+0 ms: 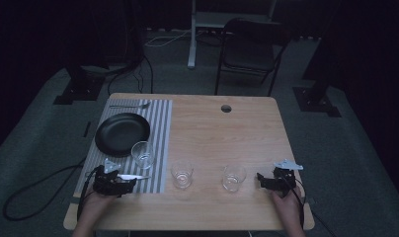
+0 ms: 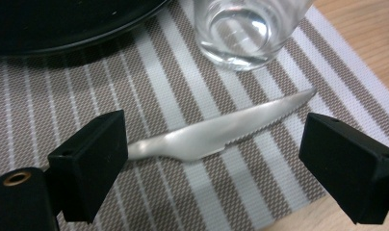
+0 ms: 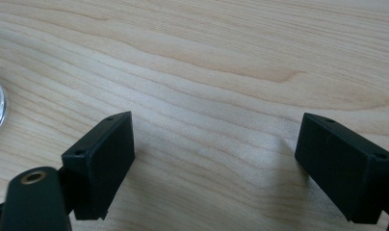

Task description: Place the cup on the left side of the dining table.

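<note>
The left hand-held gripper (image 2: 212, 144) hangs low over the striped mat (image 2: 62, 110) with its jaws spread wide and nothing pinched between them. The knife (image 2: 216, 132) lies flat on the mat in the gap between the jaws, its handle end running under the left jaw and its serrated blade pointing toward the right one, just short of the glass (image 2: 243, 29) on the mat. In the high view the knife (image 1: 133, 176) sits at the mat's near edge, just ahead of the left hand-held gripper (image 1: 113, 181), below the plate (image 1: 122, 133).

The step in hand looks like setting the knife in place or taking it up again. Done well, the jaws should come square across the thick part of the handle — not the thin blade, which would likely slip or tip. Come straight down, keep the jaws level with the mat, and close only once both pads flank the handle. Mind the glass close by; a sideways sweep could knock it.

The right hand-held gripper (image 3: 214, 163) is released too, jaws wide over bare bench (image 3: 231, 57), holding nothing. It rests at the bench's near right corner (image 1: 279, 180).

Counted: three glasses — one on the mat (image 1: 142, 154) and two on the bare wood (image 1: 181, 174) (image 1: 234, 177); one plate; one knife; one piece of cutlery, seemingly a spoon (image 1: 131, 105), at the mat's far edge; one mat.
</note>
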A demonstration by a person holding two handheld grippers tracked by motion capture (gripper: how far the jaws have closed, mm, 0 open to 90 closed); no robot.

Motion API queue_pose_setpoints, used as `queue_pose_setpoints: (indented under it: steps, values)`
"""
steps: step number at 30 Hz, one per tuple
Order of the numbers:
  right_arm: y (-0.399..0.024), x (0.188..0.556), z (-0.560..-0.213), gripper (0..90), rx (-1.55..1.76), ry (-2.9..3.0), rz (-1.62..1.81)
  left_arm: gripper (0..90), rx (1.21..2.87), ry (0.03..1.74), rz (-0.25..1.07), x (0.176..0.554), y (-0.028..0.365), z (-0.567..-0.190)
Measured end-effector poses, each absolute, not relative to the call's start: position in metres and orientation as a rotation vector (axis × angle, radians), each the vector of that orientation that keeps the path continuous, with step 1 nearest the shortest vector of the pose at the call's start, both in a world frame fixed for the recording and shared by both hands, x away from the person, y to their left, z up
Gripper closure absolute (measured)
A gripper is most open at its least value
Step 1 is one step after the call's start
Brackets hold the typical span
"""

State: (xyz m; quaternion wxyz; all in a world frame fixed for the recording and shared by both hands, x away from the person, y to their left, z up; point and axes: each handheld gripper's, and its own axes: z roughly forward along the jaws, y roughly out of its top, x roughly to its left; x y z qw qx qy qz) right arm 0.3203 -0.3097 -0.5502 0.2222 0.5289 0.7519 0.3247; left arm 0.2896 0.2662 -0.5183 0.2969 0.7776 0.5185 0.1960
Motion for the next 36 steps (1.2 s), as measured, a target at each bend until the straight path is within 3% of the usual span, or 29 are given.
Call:
queue_pose_setpoints:
  steps: [36]
  values:
    - [-0.31,0.32,-0.55,13.3,1.461,2.077,0.897,10.5,1.986,1.585,0.756,0.255,0.303,-0.537]
